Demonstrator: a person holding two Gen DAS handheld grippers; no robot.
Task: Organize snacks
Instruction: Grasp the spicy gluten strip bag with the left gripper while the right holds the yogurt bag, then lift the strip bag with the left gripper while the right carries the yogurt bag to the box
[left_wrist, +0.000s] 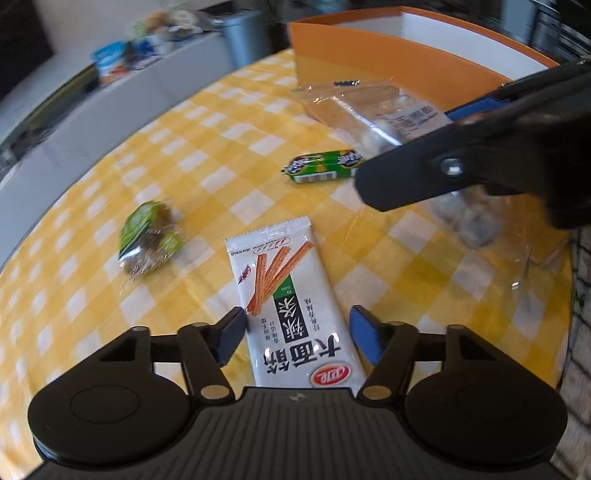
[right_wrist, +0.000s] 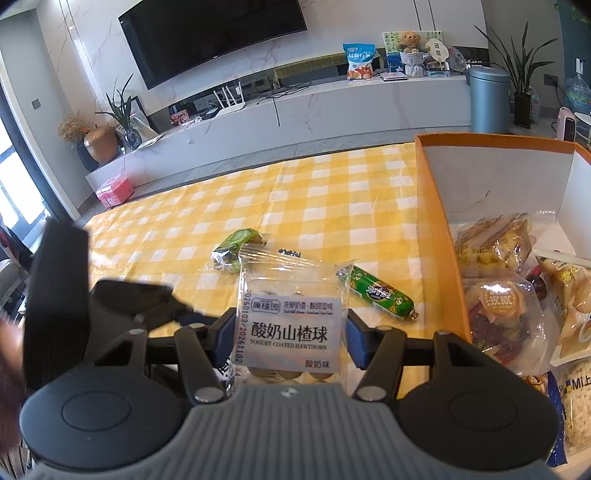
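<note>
The white snack pack (left_wrist: 291, 314) lies flat on the near bench (left_wrist: 207, 155), between the half-open jaws of the left gripper (left_wrist: 297, 338), whose pads are not seen pressing it; it looks light, thin and slick, so pinching across its narrow width at the near end seems safest. The right gripper (right_wrist: 290, 332) holds a clear hawthorn bag (right_wrist: 291, 325), soft and crinkly, left of the orange box (right_wrist: 439, 221).

On bench (right_wrist: 258, 192): box (right_wrist: 436, 206) far right, holding snack bags (right_wrist: 495, 306); sausage stick (right_wrist: 380, 293) left of box; wrapped snack (right_wrist: 236, 249) further left; noodle-stick packet (left_wrist: 288, 302) nearest.
</note>
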